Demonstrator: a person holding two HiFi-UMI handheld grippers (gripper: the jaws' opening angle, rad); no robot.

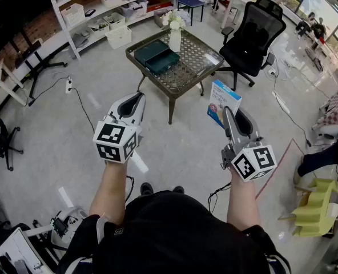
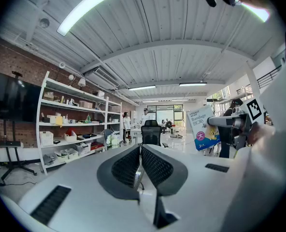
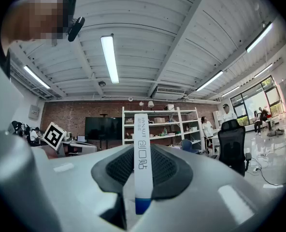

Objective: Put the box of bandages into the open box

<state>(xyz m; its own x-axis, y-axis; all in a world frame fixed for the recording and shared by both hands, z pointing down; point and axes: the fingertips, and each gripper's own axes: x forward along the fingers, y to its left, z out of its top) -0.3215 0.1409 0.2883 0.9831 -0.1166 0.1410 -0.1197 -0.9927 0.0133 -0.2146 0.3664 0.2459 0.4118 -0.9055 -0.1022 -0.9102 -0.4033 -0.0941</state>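
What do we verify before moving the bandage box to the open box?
1. Grip of right claw on box of bandages: ok.
2. State of left claw, shut and empty: ok.
3. The open box lies open on the table: ok.
4. Free room inside open box: cannot tell.
5. The box of bandages is over the open box: not ok, short of the table.
6. Clearance from vase: cannot tell.
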